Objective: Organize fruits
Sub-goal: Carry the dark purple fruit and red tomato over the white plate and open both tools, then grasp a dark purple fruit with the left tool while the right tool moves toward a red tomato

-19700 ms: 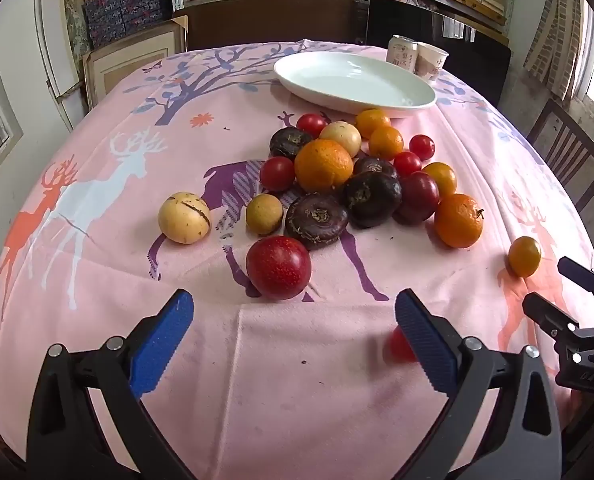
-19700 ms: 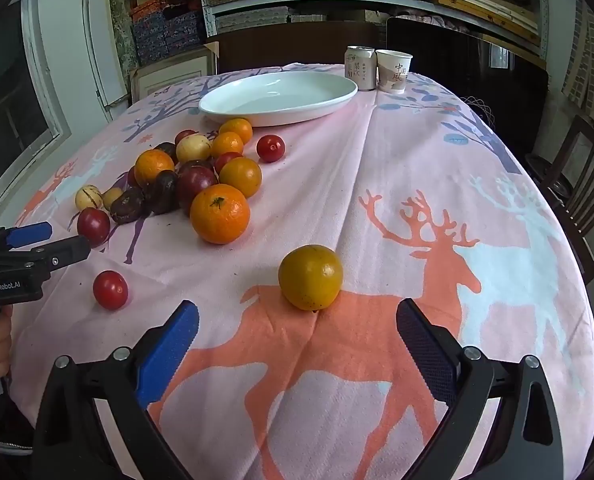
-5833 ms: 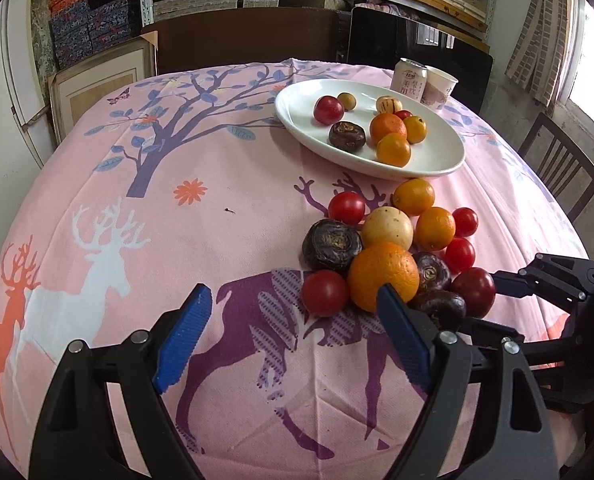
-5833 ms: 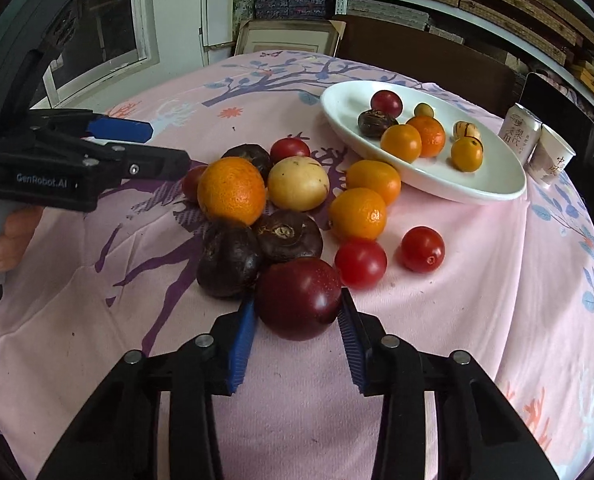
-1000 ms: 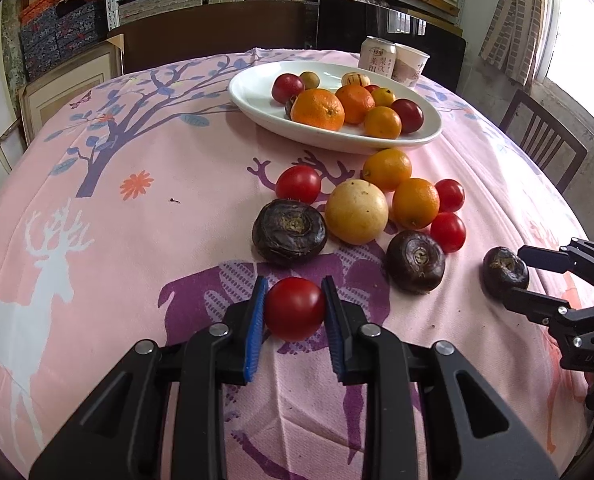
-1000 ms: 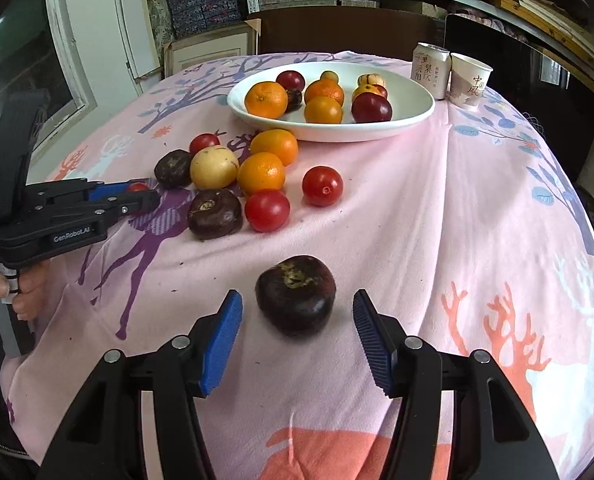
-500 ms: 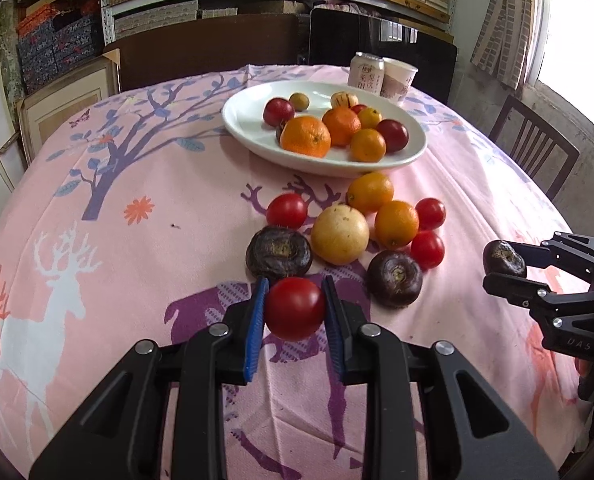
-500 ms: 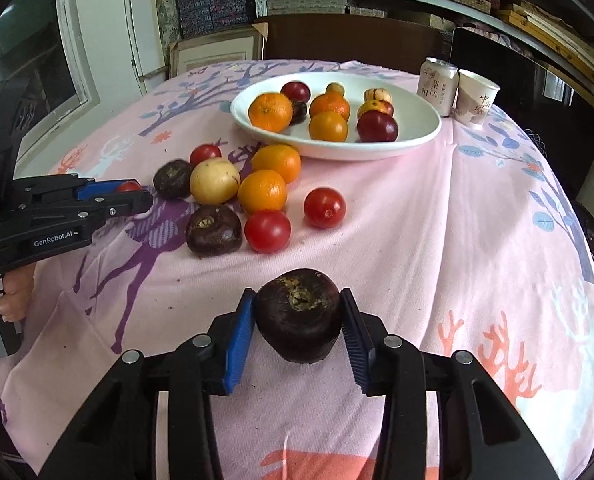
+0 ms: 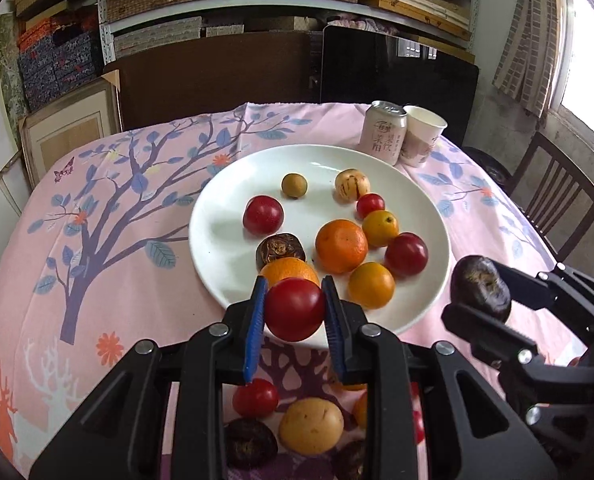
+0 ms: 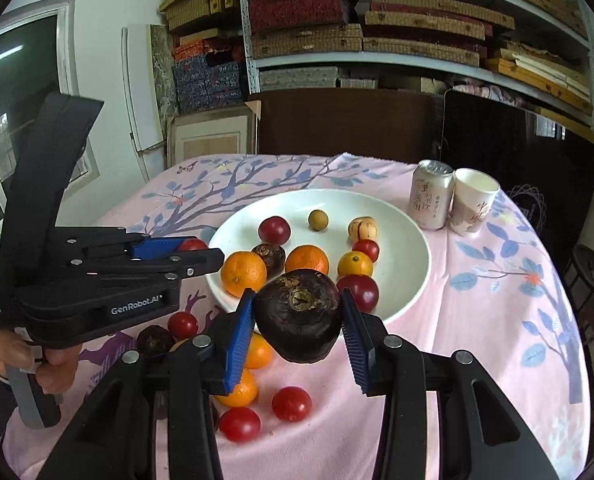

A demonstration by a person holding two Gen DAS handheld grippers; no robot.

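Left grip: your left gripper (image 9: 295, 308) is closed on a smooth, glossy round red tomato (image 9: 295, 309), blue ribbed pads pressing its two sides, so the slick skin cannot roll out

Right grip: your right gripper (image 10: 297, 316) is clamped on a dark purple, wrinkled round fruit (image 10: 299, 314) with a rough scarred top; the pads sit at its widest part, a sound hold for a squat shape

Where they hang: both are held in the air at the near edge of the white, shallow ceramic plate (image 9: 213, 240), the tomato over the rim, the dark fruit just beside it on the right

Why there: you seem to be bringing both in for release, judging by the fruit already on the plate

On the plate: oranges, red and yellow fruit and one dark one crowd the near right half; the far left part is bare glaze, the better landing spot

Still to sort: tomatoes, oranges, a pale yellow round fruit (image 9: 311, 426) and dark ones lie on the pink printed tablecloth (image 9: 97, 280) toward its near edge

Caution: round, smooth fruit will roll on glazed ceramic, so lower before you let go

Far edge: a pale drinks can (image 9: 384, 132) and a paper cup (image 9: 421, 136) stand touching, behind the plate
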